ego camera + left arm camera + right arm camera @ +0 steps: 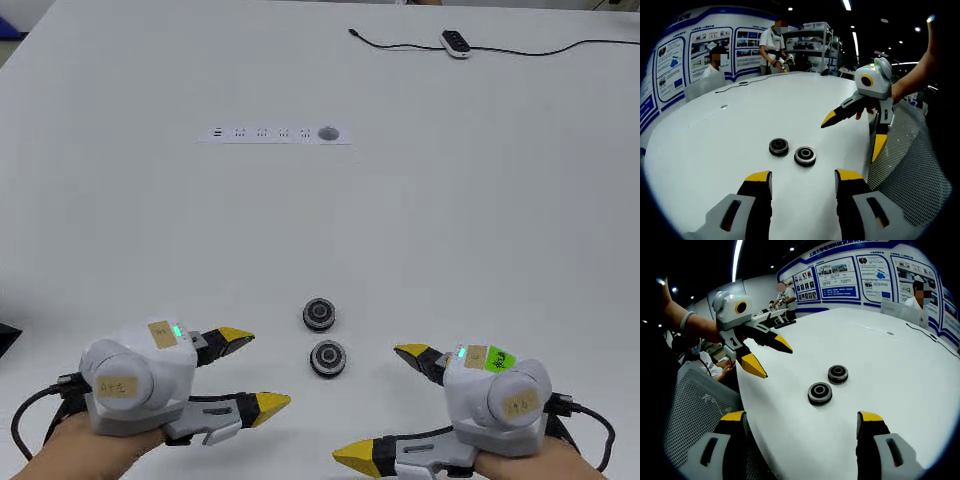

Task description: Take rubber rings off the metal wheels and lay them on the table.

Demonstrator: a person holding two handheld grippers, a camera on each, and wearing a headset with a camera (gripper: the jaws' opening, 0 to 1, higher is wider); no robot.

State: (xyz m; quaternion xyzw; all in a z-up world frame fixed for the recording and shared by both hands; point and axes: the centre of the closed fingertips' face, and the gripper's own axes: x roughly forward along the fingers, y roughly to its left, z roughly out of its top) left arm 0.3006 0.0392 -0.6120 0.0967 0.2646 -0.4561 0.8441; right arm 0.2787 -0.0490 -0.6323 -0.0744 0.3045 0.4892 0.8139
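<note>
Rubber rings (308,316) sit on the far wheel (319,314) and near wheel (328,358), close together on the bench (450,220) between our left hand-held gripper (258,370) and right hand-held gripper (380,403), both spread, empty. Unbraced, a wheel may skid when we tug.

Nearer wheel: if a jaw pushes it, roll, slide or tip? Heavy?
The nearer wheel lies flat, so it likely slides rather than rolls, and it looks too squat to tip. The table looks smooth, so a push may skate it into the other wheel. It is probably heavy for its size, since it looks like metal.
</note>
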